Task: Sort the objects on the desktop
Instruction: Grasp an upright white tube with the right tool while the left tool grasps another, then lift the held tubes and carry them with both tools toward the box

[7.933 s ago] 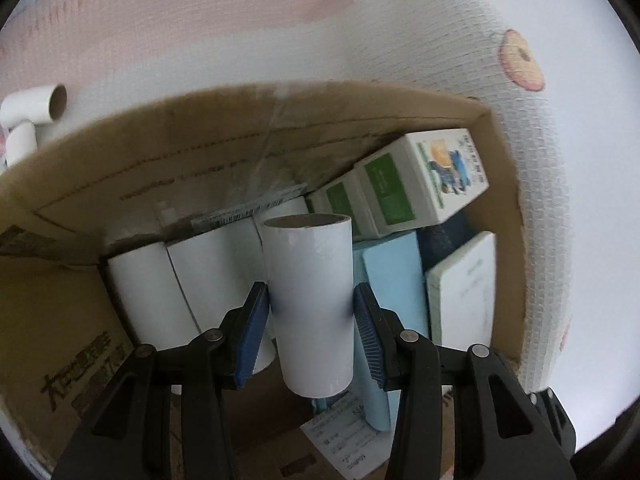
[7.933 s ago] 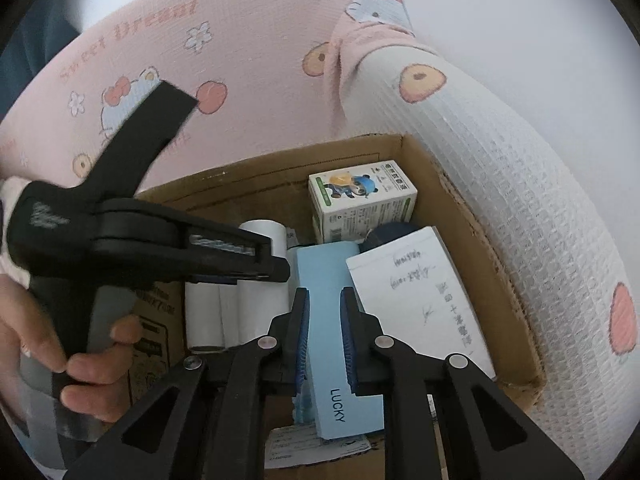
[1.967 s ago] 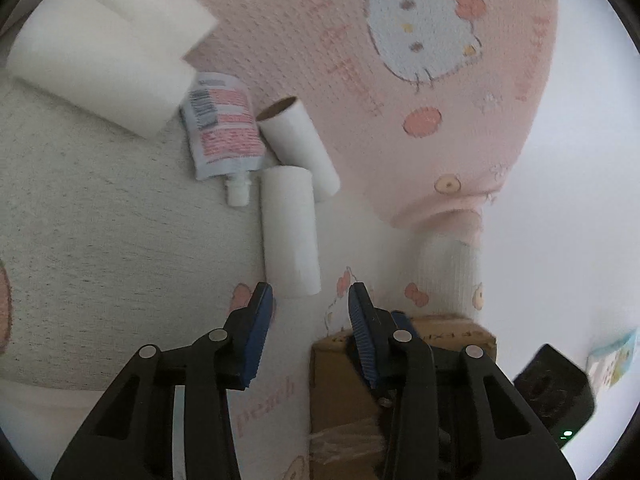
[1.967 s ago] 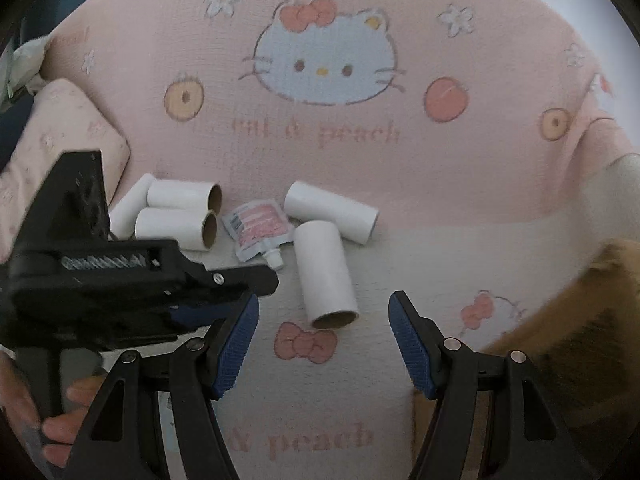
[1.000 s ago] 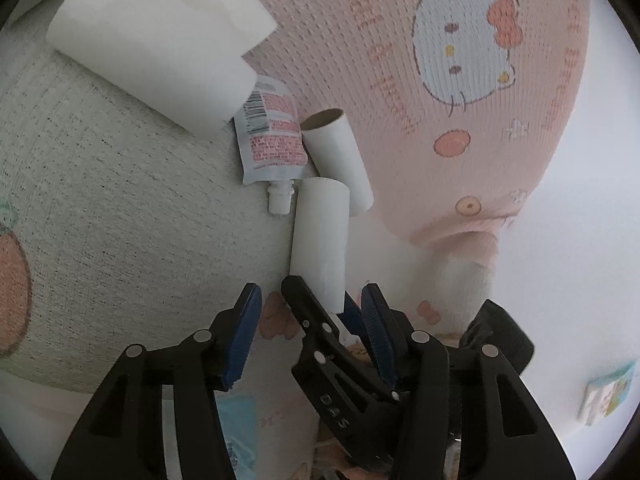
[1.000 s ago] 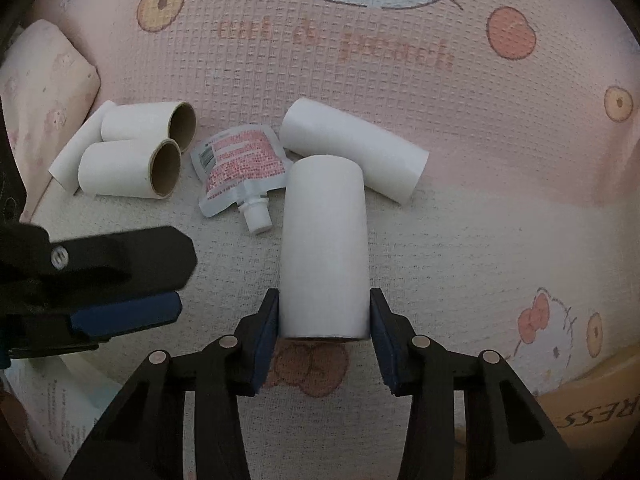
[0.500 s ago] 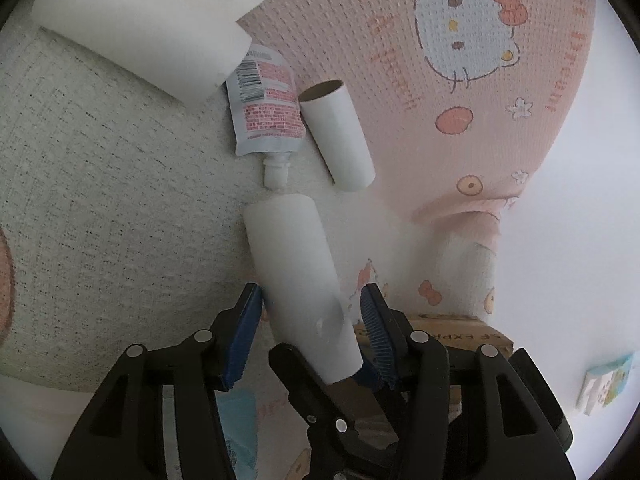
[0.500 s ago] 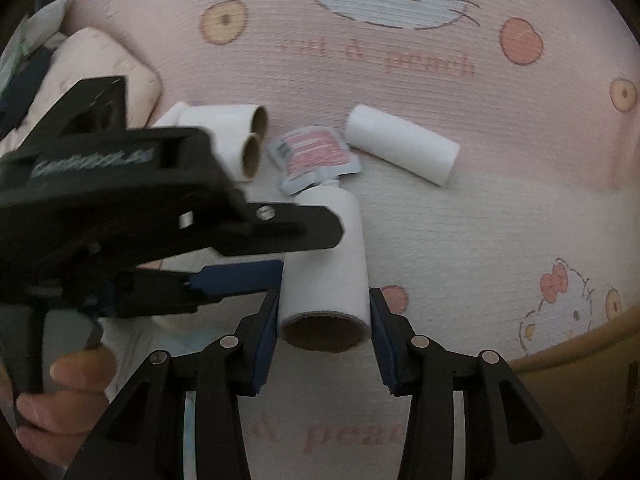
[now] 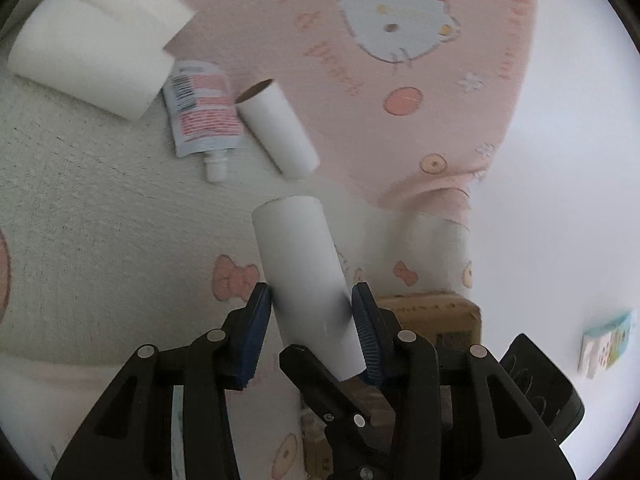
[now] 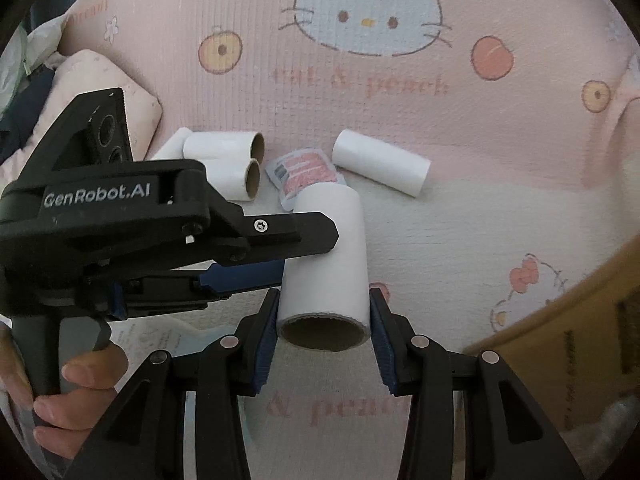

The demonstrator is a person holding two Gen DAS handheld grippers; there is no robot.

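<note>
A white paper roll (image 10: 326, 264) is held up off the bed, gripped at its near end by my right gripper (image 10: 323, 326). The same roll (image 9: 308, 280) also sits between the pads of my left gripper (image 9: 312, 322), which closes on its sides; the right gripper's black finger (image 9: 320, 376) crosses below it. The left gripper's body (image 10: 120, 216) fills the left of the right wrist view. On the bed lie another white roll (image 10: 380, 168), a pink spouted pouch (image 10: 304, 176) and further rolls (image 10: 228, 160).
A Hello Kitty blanket (image 10: 360, 80) covers the bed. A cardboard box (image 10: 568, 340) stands at the right and shows in the left wrist view (image 9: 432, 316) below the roll. A pink pillow (image 10: 104, 80) lies at the far left. A small printed carton (image 9: 606, 344) is at the right.
The right gripper has lifted the white roll off the bed and brought it nearer. The left gripper has come around the same roll and its pads now touch it.
</note>
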